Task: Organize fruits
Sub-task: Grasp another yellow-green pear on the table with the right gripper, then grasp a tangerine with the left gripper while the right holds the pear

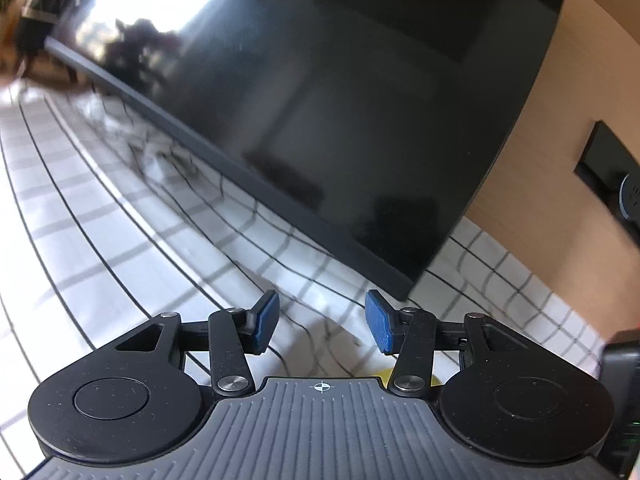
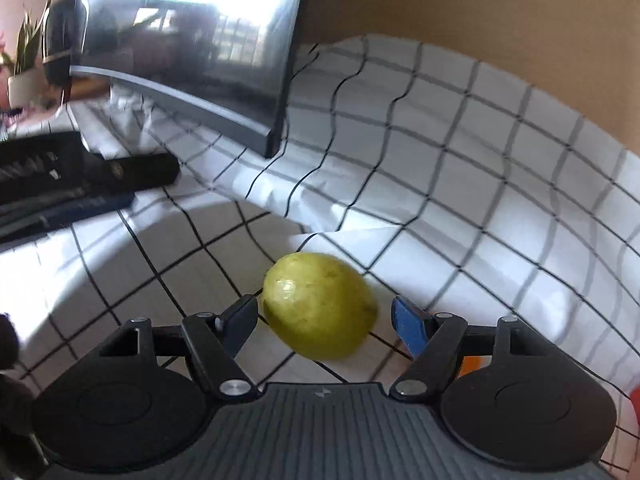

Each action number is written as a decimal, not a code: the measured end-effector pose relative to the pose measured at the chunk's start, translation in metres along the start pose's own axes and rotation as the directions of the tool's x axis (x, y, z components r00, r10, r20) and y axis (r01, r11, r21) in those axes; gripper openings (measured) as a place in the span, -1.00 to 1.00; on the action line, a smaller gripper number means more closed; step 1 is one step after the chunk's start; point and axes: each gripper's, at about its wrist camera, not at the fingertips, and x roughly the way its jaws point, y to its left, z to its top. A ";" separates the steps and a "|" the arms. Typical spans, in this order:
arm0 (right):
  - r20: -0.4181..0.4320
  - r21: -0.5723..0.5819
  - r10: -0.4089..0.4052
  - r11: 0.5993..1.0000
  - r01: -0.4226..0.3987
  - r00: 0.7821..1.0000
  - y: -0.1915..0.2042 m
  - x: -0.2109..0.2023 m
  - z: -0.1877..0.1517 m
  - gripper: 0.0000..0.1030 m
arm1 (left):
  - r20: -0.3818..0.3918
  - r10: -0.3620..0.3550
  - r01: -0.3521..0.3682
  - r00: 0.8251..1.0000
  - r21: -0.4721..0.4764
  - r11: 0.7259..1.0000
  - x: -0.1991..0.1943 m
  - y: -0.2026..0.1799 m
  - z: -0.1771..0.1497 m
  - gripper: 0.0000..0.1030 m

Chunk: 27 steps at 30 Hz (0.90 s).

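In the right wrist view a yellow-green fruit (image 2: 320, 304), like a guava or lemon, lies on the white checked cloth (image 2: 440, 184) between the fingers of my right gripper (image 2: 324, 320). The jaws are open around it, with a gap on the right side. An orange thing (image 2: 472, 364) peeks out behind the right finger. In the left wrist view my left gripper (image 1: 322, 322) is open and empty above the cloth (image 1: 100, 220). A sliver of yellow (image 1: 386, 374) shows under its right finger.
A large dark monitor (image 1: 320, 100) stands on the cloth just ahead of the left gripper; it also shows in the right wrist view (image 2: 192, 40). A black device (image 2: 80, 176) lies at left. A potted plant (image 2: 24, 64) stands far left. A beige wall (image 1: 568, 140) is behind.
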 end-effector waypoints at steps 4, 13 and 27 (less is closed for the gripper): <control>-0.026 -0.009 -0.037 0.999 0.037 0.999 0.009 0.016 -0.002 0.35 | 0.004 0.014 -0.015 1.000 0.030 0.999 0.001 -0.002 -0.002 0.02; -0.071 0.058 0.032 0.998 -0.028 0.997 -0.003 -0.025 -0.024 0.29 | -0.013 0.004 -0.003 1.000 0.063 0.998 0.002 -0.007 -0.006 0.02; -0.028 0.144 0.082 0.987 -0.077 0.996 -0.053 -0.217 -0.172 0.29 | -0.361 -0.199 0.313 0.911 0.292 0.904 0.040 -0.095 -0.061 0.02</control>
